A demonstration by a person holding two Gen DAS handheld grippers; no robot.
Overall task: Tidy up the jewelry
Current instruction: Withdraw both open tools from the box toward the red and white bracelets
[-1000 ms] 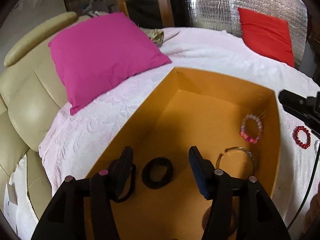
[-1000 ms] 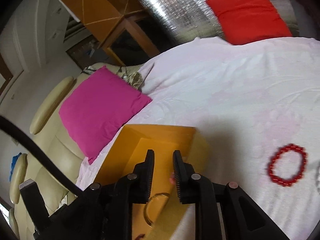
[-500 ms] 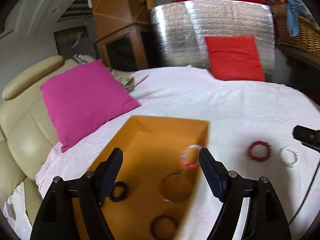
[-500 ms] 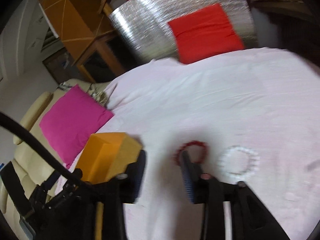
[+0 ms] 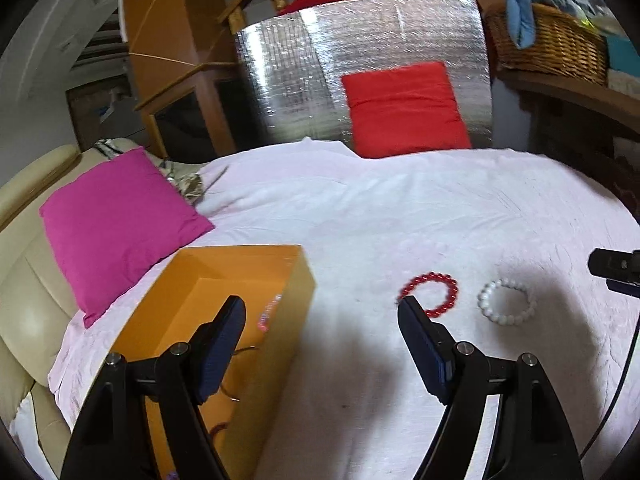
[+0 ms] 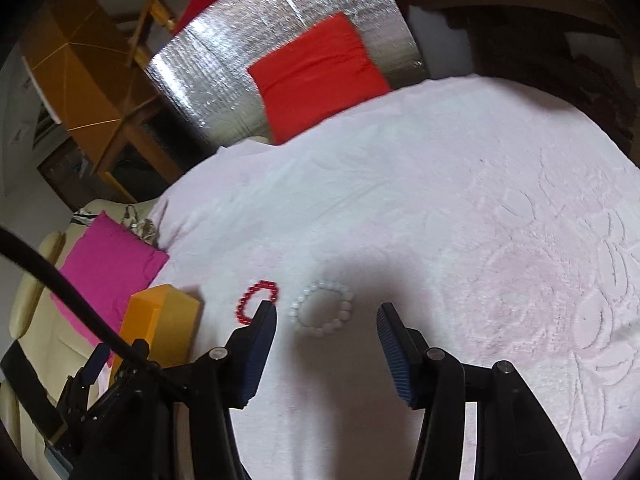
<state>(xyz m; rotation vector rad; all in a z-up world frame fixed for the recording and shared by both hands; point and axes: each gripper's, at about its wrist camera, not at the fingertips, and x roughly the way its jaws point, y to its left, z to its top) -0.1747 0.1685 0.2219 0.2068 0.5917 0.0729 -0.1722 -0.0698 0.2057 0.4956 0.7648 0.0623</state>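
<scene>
My left gripper point(image 5: 320, 312) stood with its jaws spread wide and nothing between them but bedding. My right gripper point(image 6: 326, 314) was also parted and empty, its jaws short of full width.

Under both lay a pale pink embossed blanket point(image 5: 400, 220), covering a rounded bed and shaded just ahead of my fingers. The orange box point(image 5: 280, 320) sat behind my left gripper's left finger point(image 5: 224, 332), its open top facing up. The red bracelet point(image 5: 430, 294) lay on the blanket right at the tip of that gripper's right finger, which covered its near edge. The white bracelet point(image 5: 506, 302) lay just beside the red one, further right.

From my right gripper, the white bracelet point(image 6: 322, 308) lay just beyond the gap between my fingers, toward the left one; the red bracelet point(image 6: 256, 300) was partly hidden behind that left fingertip.

Further off, a magenta pillow point(image 5: 116, 224) rested on a cream sofa point(image 5: 24, 320) to my left. A red pillow point(image 5: 404, 108) leaned on a silver foil panel point(image 5: 300, 80) straight ahead. A wicker basket point(image 5: 548, 40) sat on a shelf at the right, with wooden furniture point(image 5: 168, 40) at the left.

Inside the box I made out only a blurred pink bracelet point(image 5: 268, 314) and part of a thin metal ring point(image 5: 240, 368); my finger hid the rest.
</scene>
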